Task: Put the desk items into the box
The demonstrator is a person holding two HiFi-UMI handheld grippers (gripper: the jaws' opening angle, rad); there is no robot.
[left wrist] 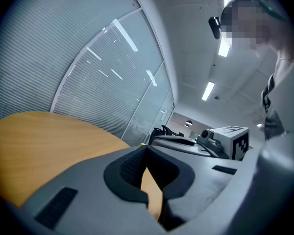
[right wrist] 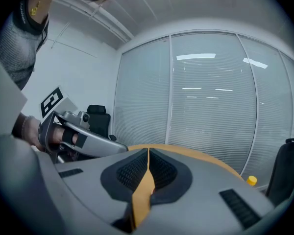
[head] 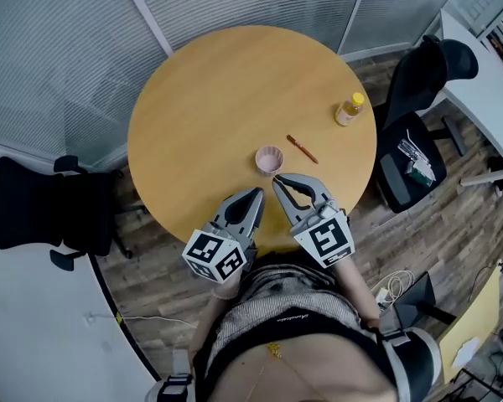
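Only the head view gets the whole round table (head: 193, 99) in shot, smooth light wood, with three things seen on its right half: a small round pink cup (head: 269, 159) just ahead of the grippers, a thin brown pen (head: 302, 149) near it, and a stubby bottle (head: 349, 109) with a yellow cap, set well apart by the edge; the pen is laid flat, long axis slanted from upper left to lower right, and which end is the tip can't be made out tbh; the left gripper (head: 257, 192) and right gripper (head: 277, 180) are held low over the near edge, side by side, tips aimed toward the cup; in the right gripper view only the bottle's cap is caught, low at the right; the ribbed black pads (right wrist: 132, 173) are shown up close in the two gripper views, pressed together at the tips on both grippers, nothing clamped; slatted blinds (right wrist: 210, 97) are seen behind.
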